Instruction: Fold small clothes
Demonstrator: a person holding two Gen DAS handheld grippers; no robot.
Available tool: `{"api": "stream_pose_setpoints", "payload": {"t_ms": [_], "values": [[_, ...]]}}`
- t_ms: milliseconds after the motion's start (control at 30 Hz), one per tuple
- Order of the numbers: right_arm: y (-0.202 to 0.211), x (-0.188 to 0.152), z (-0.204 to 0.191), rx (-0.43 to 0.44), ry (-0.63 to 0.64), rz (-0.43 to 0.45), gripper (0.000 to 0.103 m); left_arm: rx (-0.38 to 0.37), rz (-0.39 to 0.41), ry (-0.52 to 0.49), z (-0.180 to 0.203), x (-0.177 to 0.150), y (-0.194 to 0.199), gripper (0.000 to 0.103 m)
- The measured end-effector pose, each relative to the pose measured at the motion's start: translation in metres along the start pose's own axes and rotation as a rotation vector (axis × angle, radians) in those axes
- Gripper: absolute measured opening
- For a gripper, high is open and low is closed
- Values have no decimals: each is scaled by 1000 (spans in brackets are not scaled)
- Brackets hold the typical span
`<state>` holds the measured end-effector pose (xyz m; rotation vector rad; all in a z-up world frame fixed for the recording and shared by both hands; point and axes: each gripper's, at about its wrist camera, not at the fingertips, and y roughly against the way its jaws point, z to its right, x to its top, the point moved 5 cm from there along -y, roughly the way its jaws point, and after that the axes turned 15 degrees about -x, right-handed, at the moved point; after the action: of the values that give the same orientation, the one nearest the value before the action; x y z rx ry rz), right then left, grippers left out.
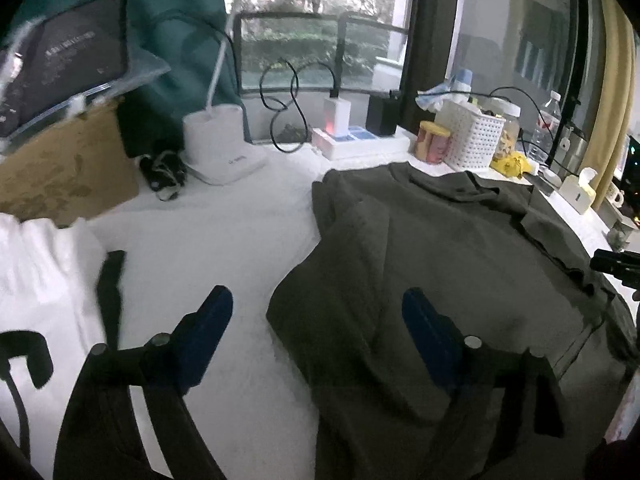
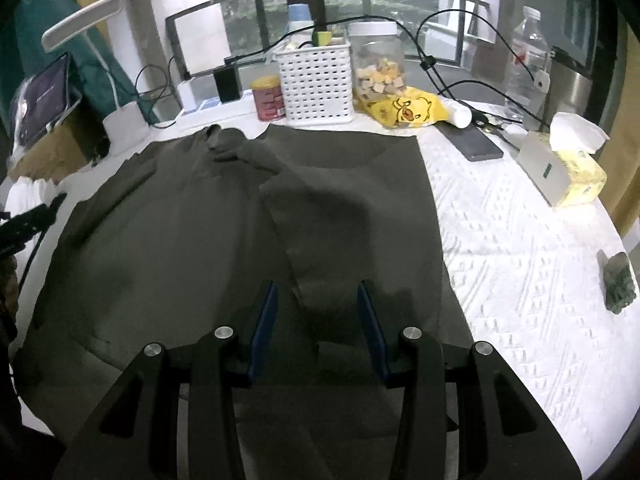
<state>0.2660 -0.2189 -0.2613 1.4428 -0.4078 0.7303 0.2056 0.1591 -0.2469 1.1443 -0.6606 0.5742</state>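
Observation:
A dark olive T-shirt [image 1: 448,264] lies spread on the white tablecloth [image 1: 208,240]. Its right side is folded inward, with the folded flap [image 2: 352,216] lying on the body. My left gripper [image 1: 318,308] is open and empty, hovering over the shirt's left edge, one finger over bare cloth. My right gripper [image 2: 316,304] is open and empty, above the lower end of the folded flap. The shirt fills the middle of the right wrist view [image 2: 172,240]. The right gripper shows at the left wrist view's right edge [image 1: 616,264].
At the table's back stand a white perforated basket [image 2: 316,84], a snack jar [image 2: 378,68], a red can [image 2: 270,98], a yellow bag [image 2: 408,110], a water bottle [image 2: 526,56], a phone [image 2: 472,142] and a tissue box [image 2: 568,172]. A white lamp base [image 1: 222,148] and folded white clothes [image 1: 36,272] lie left.

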Motion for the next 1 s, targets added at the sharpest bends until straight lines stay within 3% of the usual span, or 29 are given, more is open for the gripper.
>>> {"api": "stream_pose_setpoints", "payload": {"t_ms": [100,267,300,367,400,500,600,767,1000], "values": [[-2,2,1,-4,-17,-3,44,-31,-38,25,-11,1,-14,73],[-5,2,0,-5,-26,-12,44,-47,-79,63,-27,-2,-27,67],[-6,2,0,-5,-27,-14,44,-55,-87,73,-29,-2,-29,61],[-6,2,0,-5,-28,-14,44,-72,-120,89,-33,-6,-36,40],[-7,2,1,-5,-30,-14,44,-76,-126,89,-34,-8,-37,39],[-8,0,3,-2,-37,-17,44,-80,-139,70,-31,-8,-35,8],[-8,-2,6,4,-43,-17,44,-65,-110,41,-22,-4,-26,3],[-5,-7,16,20,-77,-9,44,-106,-28,-36,8,9,-5,3],[7,-16,32,35,-107,18,44,-164,-59,-118,57,10,-18,3]]}}
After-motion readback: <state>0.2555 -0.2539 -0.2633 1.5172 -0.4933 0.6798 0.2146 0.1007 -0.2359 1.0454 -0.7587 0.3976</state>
